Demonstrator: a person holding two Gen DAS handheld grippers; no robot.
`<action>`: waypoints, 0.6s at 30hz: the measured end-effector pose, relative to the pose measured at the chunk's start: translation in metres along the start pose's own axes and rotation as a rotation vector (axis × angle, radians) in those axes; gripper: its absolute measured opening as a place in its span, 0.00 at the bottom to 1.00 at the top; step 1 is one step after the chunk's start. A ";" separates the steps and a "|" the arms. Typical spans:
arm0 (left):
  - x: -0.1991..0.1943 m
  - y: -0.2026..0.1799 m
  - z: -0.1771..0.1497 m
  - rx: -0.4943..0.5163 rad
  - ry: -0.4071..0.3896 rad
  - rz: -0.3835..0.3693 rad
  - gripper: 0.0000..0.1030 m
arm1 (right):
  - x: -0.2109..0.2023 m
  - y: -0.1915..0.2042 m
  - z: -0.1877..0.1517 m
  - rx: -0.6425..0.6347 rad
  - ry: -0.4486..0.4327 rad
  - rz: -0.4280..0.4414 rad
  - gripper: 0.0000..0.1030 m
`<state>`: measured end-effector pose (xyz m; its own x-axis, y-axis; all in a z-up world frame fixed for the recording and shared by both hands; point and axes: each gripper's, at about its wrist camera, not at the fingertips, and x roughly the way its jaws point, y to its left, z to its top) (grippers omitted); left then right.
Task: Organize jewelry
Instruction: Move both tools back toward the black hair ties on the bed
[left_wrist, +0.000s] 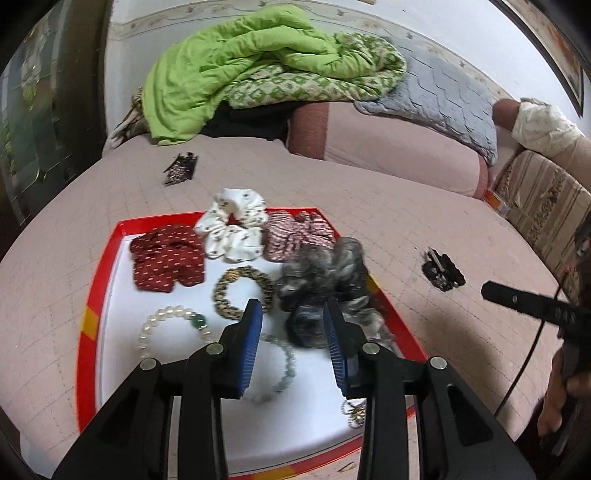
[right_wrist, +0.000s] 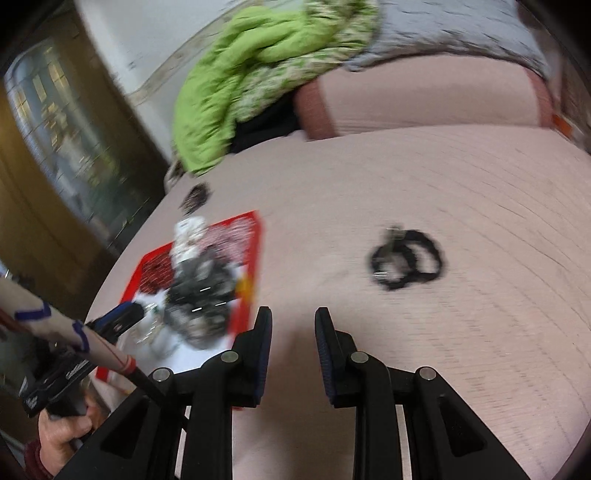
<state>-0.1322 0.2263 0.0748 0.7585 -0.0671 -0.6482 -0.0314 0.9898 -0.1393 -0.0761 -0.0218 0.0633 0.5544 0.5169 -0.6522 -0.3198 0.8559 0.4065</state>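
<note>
— Where's the next piece?
— Black beaded hair clip (right_wrist: 406, 258) on the pink bed (right_wrist: 461, 184), right of the red-rimmed tray (left_wrist: 99, 295).
— Fingers?
— Both pairs part-open, empty. It's light, stiff; I'd pinch its metal bar.

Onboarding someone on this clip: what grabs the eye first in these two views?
First, the shallow red-rimmed white tray on the pink bedspread, crowded with fabric scrunchies and bead bracelets; the mottled grey scrunchie lies just ahead of the left gripper, whose blue-padded jaws stand apart and empty. Next, the bright green quilt heaped at the back. In the right wrist view, a black hair accessory lies alone on the bedspread ahead of the empty right gripper.
</note>
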 end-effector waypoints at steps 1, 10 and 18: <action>0.002 -0.004 0.000 0.007 0.005 -0.006 0.32 | -0.001 -0.010 0.001 0.022 -0.004 -0.012 0.25; 0.016 -0.041 -0.001 0.082 0.030 -0.035 0.32 | 0.008 -0.051 0.007 0.122 0.017 -0.011 0.25; 0.021 -0.050 -0.001 0.101 0.045 -0.046 0.32 | 0.045 -0.056 0.026 0.114 0.059 -0.024 0.25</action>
<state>-0.1153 0.1756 0.0670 0.7276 -0.1158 -0.6762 0.0701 0.9930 -0.0946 -0.0128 -0.0471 0.0278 0.5135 0.4989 -0.6981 -0.2155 0.8625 0.4578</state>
